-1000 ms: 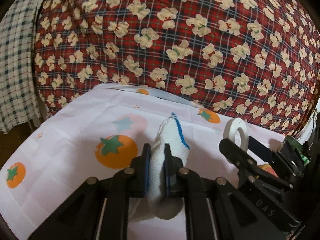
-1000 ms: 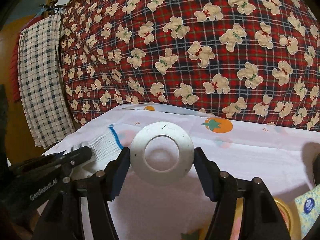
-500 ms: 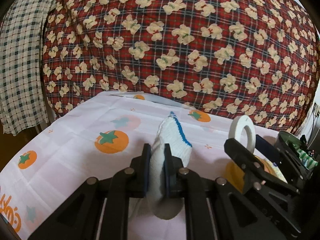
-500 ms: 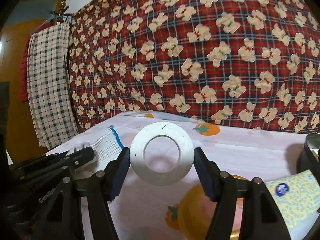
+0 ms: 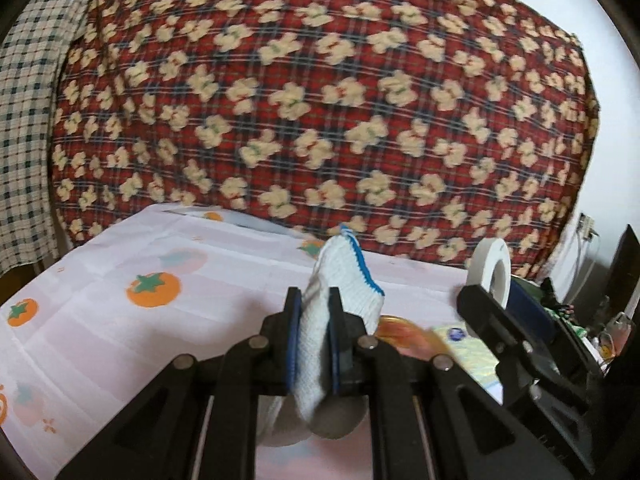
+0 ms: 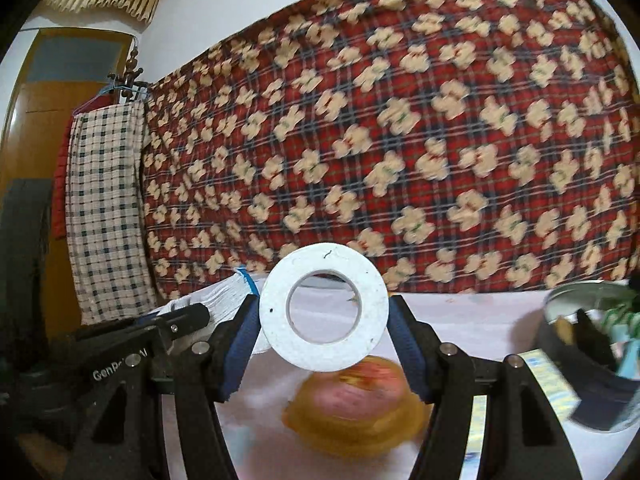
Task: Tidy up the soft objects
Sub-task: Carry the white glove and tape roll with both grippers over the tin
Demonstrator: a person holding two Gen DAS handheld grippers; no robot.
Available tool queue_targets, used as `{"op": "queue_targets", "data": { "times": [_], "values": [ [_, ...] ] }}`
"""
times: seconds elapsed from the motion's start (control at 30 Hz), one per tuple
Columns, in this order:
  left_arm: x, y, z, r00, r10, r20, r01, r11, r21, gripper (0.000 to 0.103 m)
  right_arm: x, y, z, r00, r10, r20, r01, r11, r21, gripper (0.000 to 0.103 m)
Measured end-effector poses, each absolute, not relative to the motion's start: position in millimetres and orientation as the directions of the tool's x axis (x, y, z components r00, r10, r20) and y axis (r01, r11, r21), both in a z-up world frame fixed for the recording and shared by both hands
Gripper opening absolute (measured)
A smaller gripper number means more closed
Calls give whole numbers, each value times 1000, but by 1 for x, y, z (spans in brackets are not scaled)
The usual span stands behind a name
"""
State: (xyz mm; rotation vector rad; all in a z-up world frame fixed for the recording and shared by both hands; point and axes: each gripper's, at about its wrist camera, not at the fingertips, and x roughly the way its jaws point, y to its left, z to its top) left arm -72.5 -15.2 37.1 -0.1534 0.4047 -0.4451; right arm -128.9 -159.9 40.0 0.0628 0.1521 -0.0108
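A white knit glove [image 5: 344, 276] with a blue-trimmed cuff stands up between the pads of my left gripper [image 5: 314, 300], which is shut on it above the table. The glove's lower part hangs below the jaws. My right gripper [image 6: 324, 312] is shut on a white tape roll [image 6: 324, 264], gripped by its rim with the hole facing the camera. In the left wrist view the tape roll [image 5: 486, 264] and the right gripper [image 5: 492, 300] sit just to the right. In the right wrist view the glove [image 6: 228, 292] and the left gripper [image 6: 192, 316] are close on the left.
A pale tablecloth [image 5: 120, 280] with orange fruit prints covers the table. A red plaid blanket [image 5: 320, 100] with bear prints rises behind it, and a checked cloth [image 5: 24, 120] hangs at the left. An orange lidded container [image 6: 360, 412], a tissue pack [image 5: 468, 344] and a metal tin [image 6: 580, 304] lie to the right.
Both grippers have moved right and slightly up, keeping the glove and the tape roll. The orange container, tissue pack and metal tin have come into view.
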Motion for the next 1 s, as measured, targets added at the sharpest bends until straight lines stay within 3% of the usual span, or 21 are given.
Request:
{"op": "queue_targets", "data": {
  "times": [0.3,1.0],
  "values": [
    [-93,-68,47,773,-547,-321,492,837,-241,10,-168,-203,45,984,-146,-98,148,989,12,66],
    [-135,-202,81,612,-745,-265,717,664,-213,10,-241,-339,51,905,-415,-92,420,906,53,66]
  ]
}}
